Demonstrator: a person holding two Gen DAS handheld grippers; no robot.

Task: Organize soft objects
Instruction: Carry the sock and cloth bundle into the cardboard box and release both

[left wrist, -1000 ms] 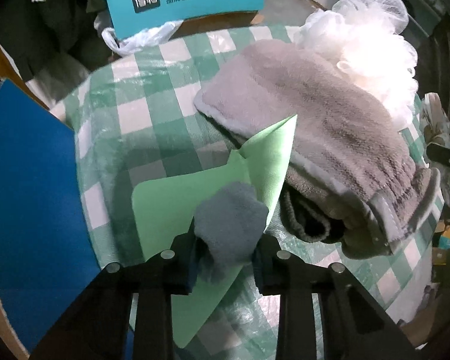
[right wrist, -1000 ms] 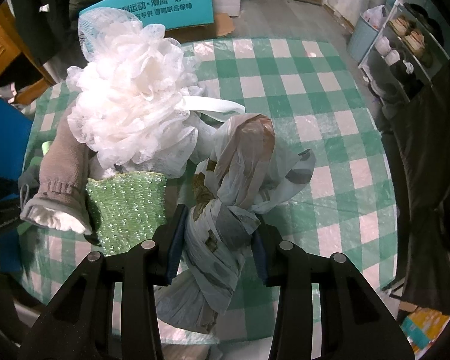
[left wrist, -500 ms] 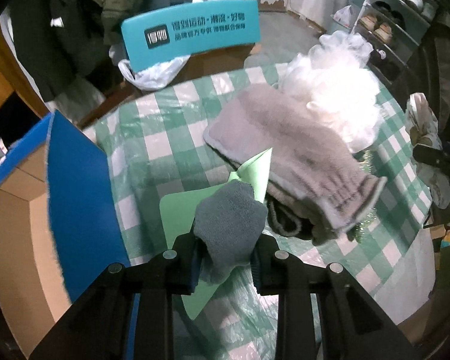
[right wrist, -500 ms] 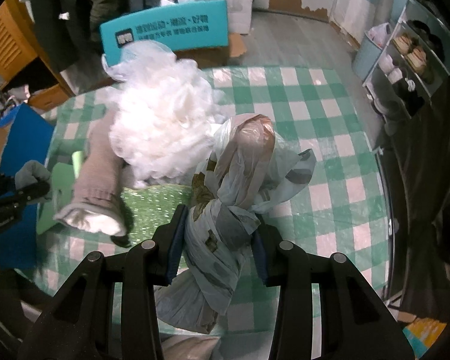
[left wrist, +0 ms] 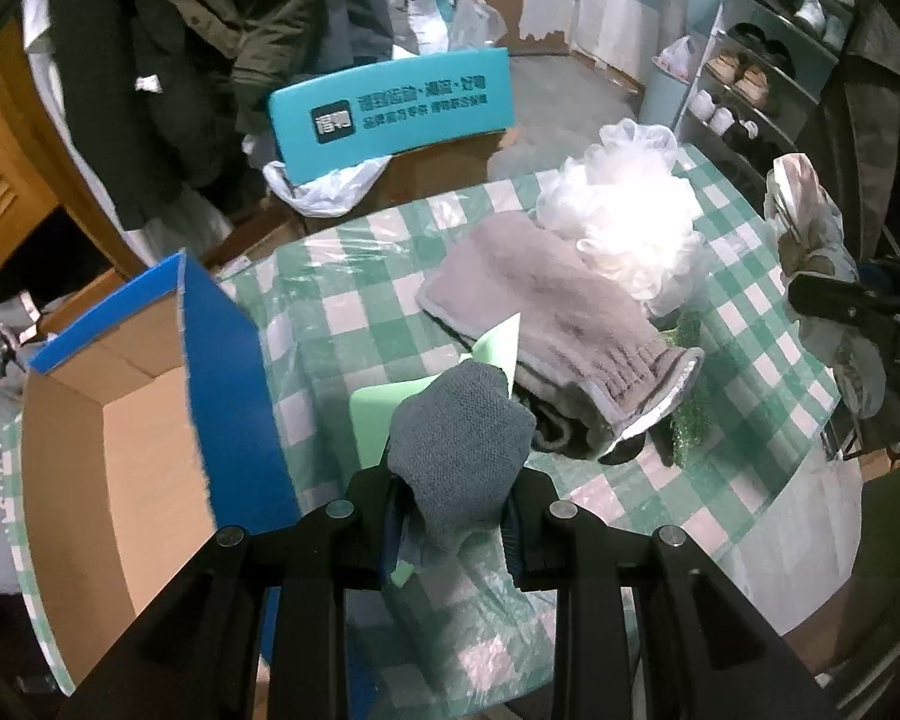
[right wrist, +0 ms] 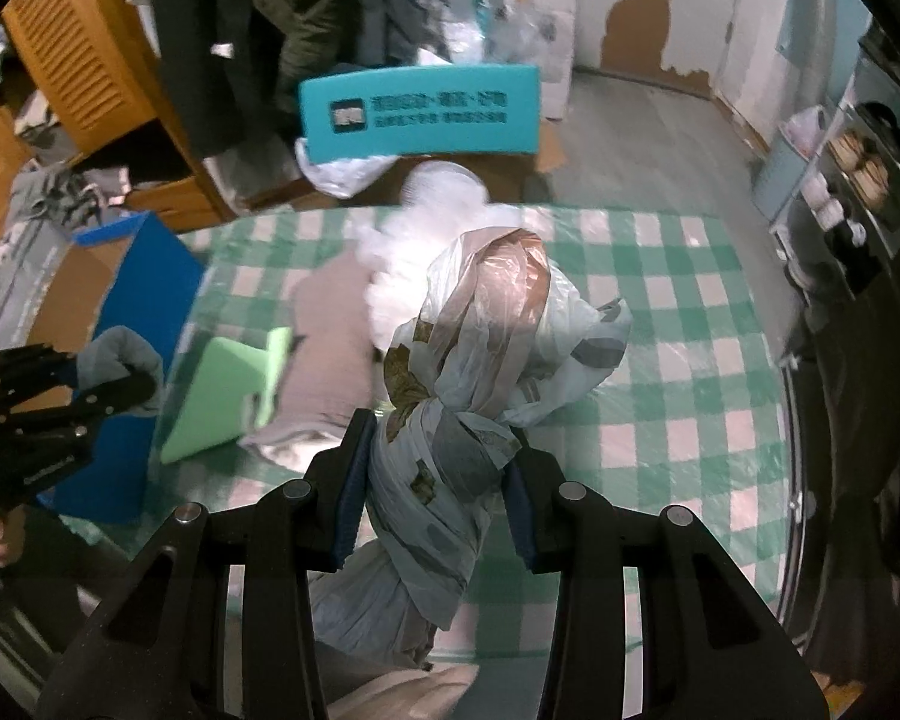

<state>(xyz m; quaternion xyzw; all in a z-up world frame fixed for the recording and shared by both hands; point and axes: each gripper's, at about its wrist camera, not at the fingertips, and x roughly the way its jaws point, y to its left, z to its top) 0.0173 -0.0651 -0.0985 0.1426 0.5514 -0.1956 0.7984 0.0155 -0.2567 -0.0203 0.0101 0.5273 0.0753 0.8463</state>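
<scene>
**A:** Why is the left gripper [left wrist: 453,501] clamped so far down on that grey cloth [left wrist: 459,456]?

**B:** A limp thing slips out if pinched at the edge. The cloth is bunched between the jaws, most of it bulging out ahead of the fingertips, clear of the worktop [left wrist: 354,300]. The green sheet [left wrist: 378,414] lies below and just beyond the gripper, with the folded grey towel [left wrist: 546,306] and the white mesh pouf [left wrist: 624,210] further ahead.

**A:** And the right gripper [right wrist: 435,480]?

**B:** Its jaws are closed on the knotted plastic bag [right wrist: 480,354], gripping near the knot, where the bundle is narrowest and firmest. The puffed top stands up past the fingertips; the tail hangs under the gripper.

**A:** Where would they go?

**B:** I'd guess the open cardboard box [left wrist: 114,420], which sits at the left gripper's left, mouth up, beside the worktop's edge. From the right gripper it lies far to the left, beyond the other gripper [right wrist: 99,387].
</scene>
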